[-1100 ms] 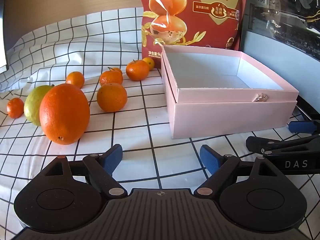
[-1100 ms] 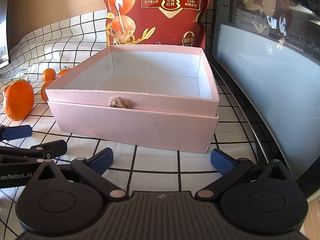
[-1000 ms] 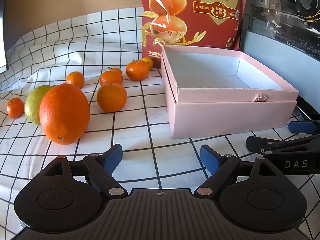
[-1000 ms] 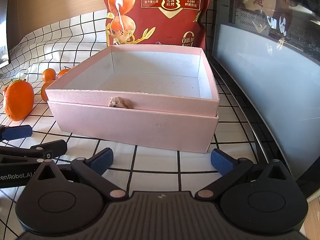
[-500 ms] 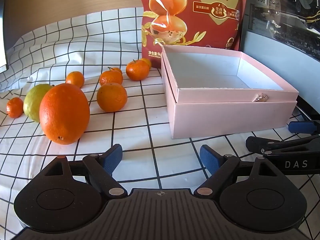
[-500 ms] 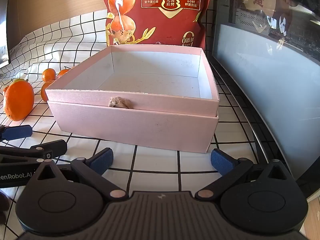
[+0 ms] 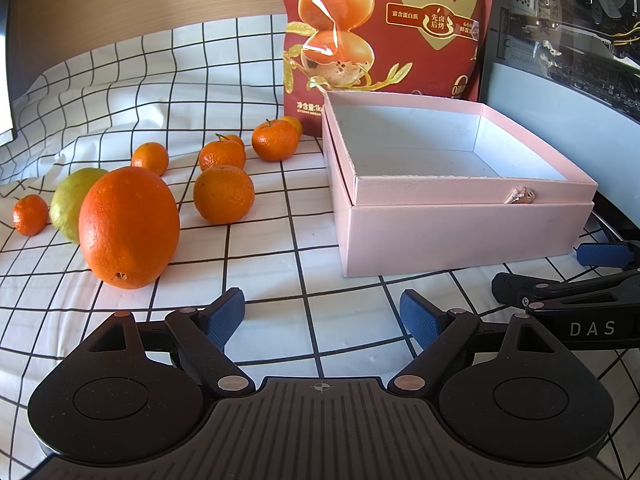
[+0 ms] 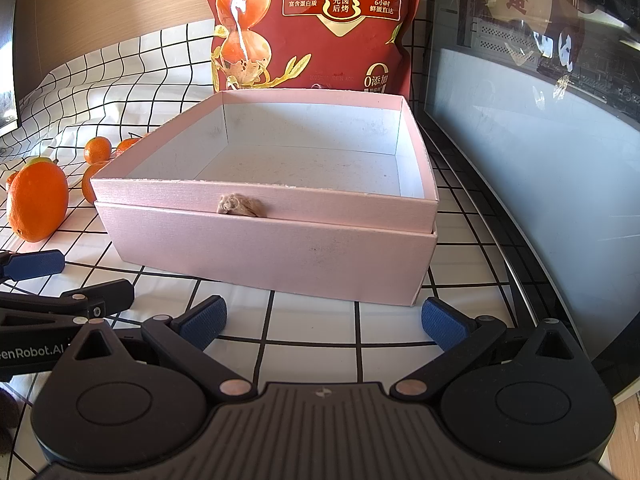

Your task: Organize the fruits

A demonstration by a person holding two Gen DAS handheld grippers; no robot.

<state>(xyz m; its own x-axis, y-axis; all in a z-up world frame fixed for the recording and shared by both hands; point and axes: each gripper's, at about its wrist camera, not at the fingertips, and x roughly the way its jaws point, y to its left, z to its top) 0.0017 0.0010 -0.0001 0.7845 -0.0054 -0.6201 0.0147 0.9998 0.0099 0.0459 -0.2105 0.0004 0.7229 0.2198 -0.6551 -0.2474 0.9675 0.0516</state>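
A big orange (image 7: 129, 227) stands on the checked cloth, left of and beyond my left gripper (image 7: 322, 314), which is open and holds nothing. Behind the orange sits a green fruit (image 7: 74, 202), with several small mandarins (image 7: 224, 194) scattered around. An open pink box (image 7: 460, 224) lies to the right, nothing in it. In the right wrist view the same pink box (image 8: 272, 248) sits straight ahead of my right gripper (image 8: 324, 318), also open with nothing in it. The big orange (image 8: 37, 204) shows at the left edge there.
A tall red snack bag (image 7: 380, 28) stands behind the box. A dark glass-fronted case (image 8: 532, 120) lines the right side. The right gripper's arm (image 7: 568, 292) lies close to the box's right corner. The white checked cloth (image 7: 120, 92) rises at the back left.
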